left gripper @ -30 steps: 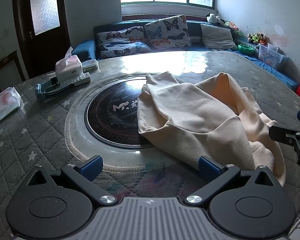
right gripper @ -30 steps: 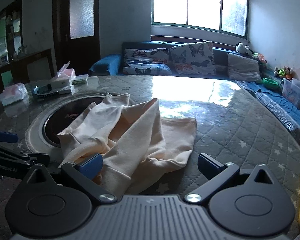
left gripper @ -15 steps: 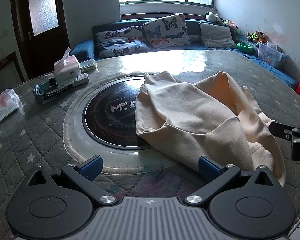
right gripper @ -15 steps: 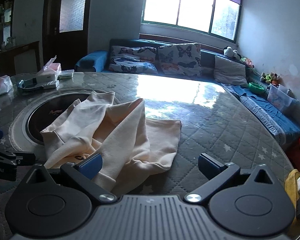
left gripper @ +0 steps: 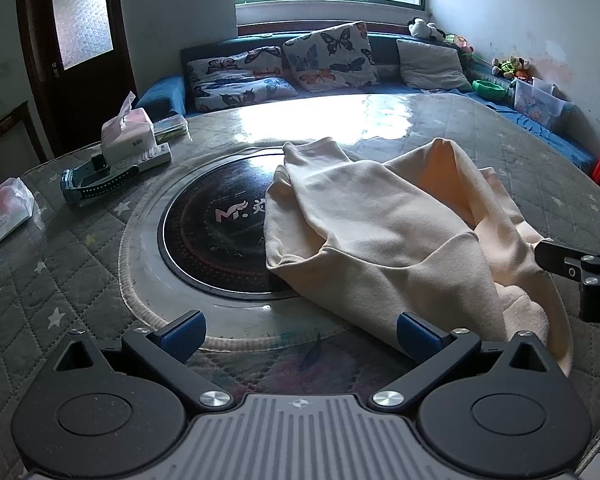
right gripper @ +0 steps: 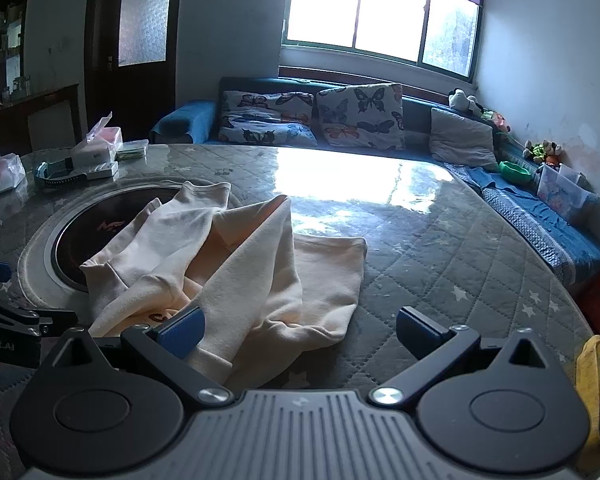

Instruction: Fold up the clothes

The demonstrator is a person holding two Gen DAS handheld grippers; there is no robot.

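A cream sweatshirt [left gripper: 396, 236] lies crumpled on the round table, partly over the dark centre disc [left gripper: 216, 236]. In the right wrist view the same sweatshirt [right gripper: 236, 264] spreads from the disc toward the near edge, one sleeve pointing right. My left gripper [left gripper: 300, 332] stands open just short of the garment's near hem, nothing between its fingers. My right gripper [right gripper: 300, 332] is open too, its left finger [right gripper: 182, 330] right over the folded cloth, not closed on it. Each gripper shows at the edge of the other's view.
The table has a grey quilted star-pattern cover [left gripper: 60, 280] under glass. At the far left sit a tissue box [left gripper: 126, 130], a power strip [left gripper: 150, 156], a wristband device [left gripper: 96, 180] and a tissue pack [left gripper: 4, 212]. A blue sofa with butterfly cushions [left gripper: 328, 56] stands behind.
Both grippers have lifted and drawn back slightly, so the views look a little higher into the room. The sweatshirt lies as before. Both stay open.
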